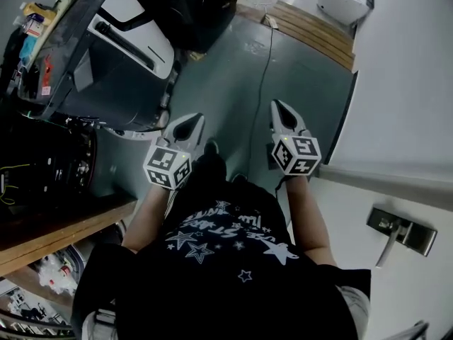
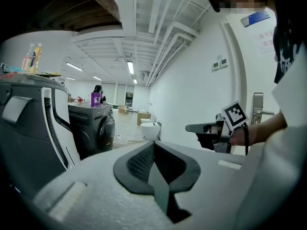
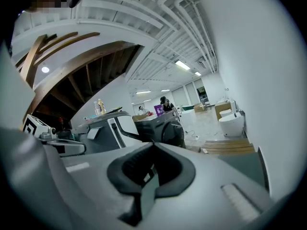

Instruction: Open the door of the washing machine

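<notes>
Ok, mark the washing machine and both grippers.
washing machine (image 2: 107, 131): left gripper view, on its round door.
left gripper (image 1: 190, 125): head view, between its fingertips.
right gripper (image 1: 282, 112): head view, between its fingertips.

A white wall (image 1: 410, 83) runs along the right and bears a metal door handle (image 1: 403, 234). The smooth grey floor (image 1: 304, 98) has a slatted wooden platform (image 1: 315, 25) lying at the wall's foot. Overhead, white pipes (image 2: 168, 28) cross a white ceiling lit by strip lights (image 2: 130, 67), beside a sloping wooden beam (image 2: 105, 1)
</notes>
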Motion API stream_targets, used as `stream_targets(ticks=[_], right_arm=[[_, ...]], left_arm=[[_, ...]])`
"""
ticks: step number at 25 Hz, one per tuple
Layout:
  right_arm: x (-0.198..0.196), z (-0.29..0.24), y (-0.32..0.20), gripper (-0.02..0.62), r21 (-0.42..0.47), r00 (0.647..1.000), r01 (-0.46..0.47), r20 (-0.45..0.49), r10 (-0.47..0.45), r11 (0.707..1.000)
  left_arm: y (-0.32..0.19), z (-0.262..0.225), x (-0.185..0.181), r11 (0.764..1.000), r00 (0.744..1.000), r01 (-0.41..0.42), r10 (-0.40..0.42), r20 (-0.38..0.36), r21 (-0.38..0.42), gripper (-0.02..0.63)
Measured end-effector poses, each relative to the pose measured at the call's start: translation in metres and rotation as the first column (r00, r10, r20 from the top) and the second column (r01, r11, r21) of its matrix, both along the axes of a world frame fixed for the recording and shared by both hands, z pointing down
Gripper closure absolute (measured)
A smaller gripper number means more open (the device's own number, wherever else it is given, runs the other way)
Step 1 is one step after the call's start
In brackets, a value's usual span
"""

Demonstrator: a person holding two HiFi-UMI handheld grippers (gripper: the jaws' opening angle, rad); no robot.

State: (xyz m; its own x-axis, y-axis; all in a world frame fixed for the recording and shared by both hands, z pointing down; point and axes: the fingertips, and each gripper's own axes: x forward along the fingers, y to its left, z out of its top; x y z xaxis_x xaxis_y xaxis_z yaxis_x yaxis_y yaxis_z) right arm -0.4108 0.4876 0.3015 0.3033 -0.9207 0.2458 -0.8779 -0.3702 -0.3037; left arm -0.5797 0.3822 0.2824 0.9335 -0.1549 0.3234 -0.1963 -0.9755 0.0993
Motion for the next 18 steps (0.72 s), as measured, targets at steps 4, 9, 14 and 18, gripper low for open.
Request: stream_targets(ticks=[4,9,14,18], right_arm=[[0.010,0.011,-0.021,0.589,-0.020,0.999,0.006,0.038,-0.006,1.000],[0.048,0.021,-0.049,0.377,-0.022,0.997,0.005,0.076,-0.004,1.000],[0.129,0.031,-0.091,0.317,-0.072,0.996,-0.027,0.088,0.033,0.997],[0.192,0.039,-0.127,0.304,-0.125,0.990,-0.077,0.109,0.091,0.989]], left_arm=[[-0.023,0.010,0.013,0.999,1.000,0.011,-0.011,0.006,-0.038,0.595],[-0.063,0.031,0.065,0.998,0.999,-0.021,0.023,0.040,-0.053,0.595],[-0.123,0.043,0.154,0.995,0.994,-0.079,0.083,0.066,-0.057,0.595],[-0.173,0.042,0.222,0.989,0.988,-0.129,0.135,0.078,-0.073,0.595]])
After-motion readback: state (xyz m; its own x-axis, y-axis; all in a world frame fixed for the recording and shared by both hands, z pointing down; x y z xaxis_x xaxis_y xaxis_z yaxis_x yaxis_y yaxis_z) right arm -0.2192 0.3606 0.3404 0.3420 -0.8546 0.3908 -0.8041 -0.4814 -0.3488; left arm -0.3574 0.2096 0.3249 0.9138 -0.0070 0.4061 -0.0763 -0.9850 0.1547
